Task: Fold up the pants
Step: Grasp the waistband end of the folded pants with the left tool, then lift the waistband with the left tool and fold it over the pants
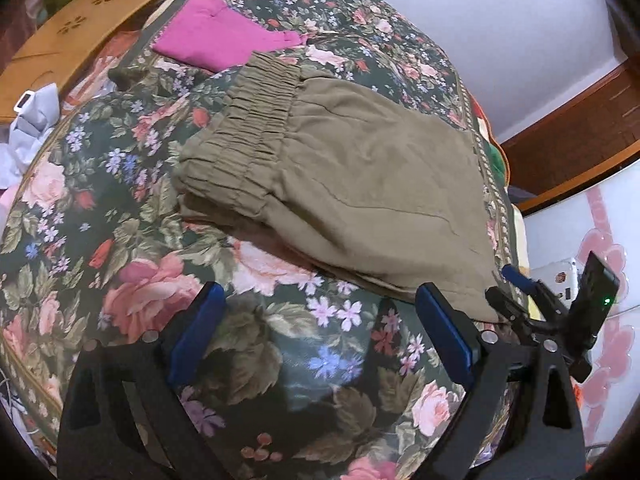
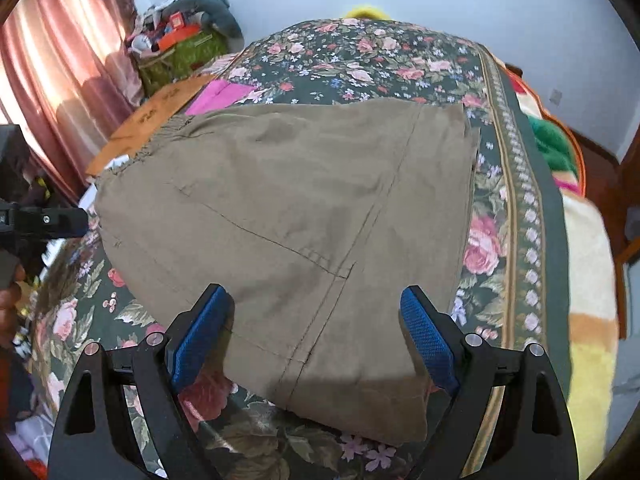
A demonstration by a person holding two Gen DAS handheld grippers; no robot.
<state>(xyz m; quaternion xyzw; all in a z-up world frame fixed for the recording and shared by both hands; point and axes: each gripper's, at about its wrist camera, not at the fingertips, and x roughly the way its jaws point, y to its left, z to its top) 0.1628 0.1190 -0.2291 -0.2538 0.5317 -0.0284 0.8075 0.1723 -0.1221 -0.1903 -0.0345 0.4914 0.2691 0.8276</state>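
Note:
Olive-brown pants [image 1: 352,184] lie folded into a flat bundle on a floral bedspread [image 1: 120,208], with the gathered elastic waistband [image 1: 248,136] toward the left. My left gripper [image 1: 320,300] hovers open over bare bedspread just short of the bundle's near edge, nothing between its blue pads [image 1: 440,332]. In the right wrist view the same pants [image 2: 300,208] fill the middle, seams running toward me. My right gripper [image 2: 316,304] stands open above the near end of the bundle, its blue pads [image 2: 428,336] apart and not pressing the cloth. The right gripper's tips [image 1: 516,280] also show at the left view's right edge.
A folded magenta garment [image 1: 216,36] lies beyond the pants. A brown cardboard sheet [image 1: 80,36] sits at the bed's left side by pink curtains [image 2: 60,80]. A striped fleece blanket [image 2: 588,300] hangs off the right edge. Cluttered boxes [image 2: 180,40] stand at the back.

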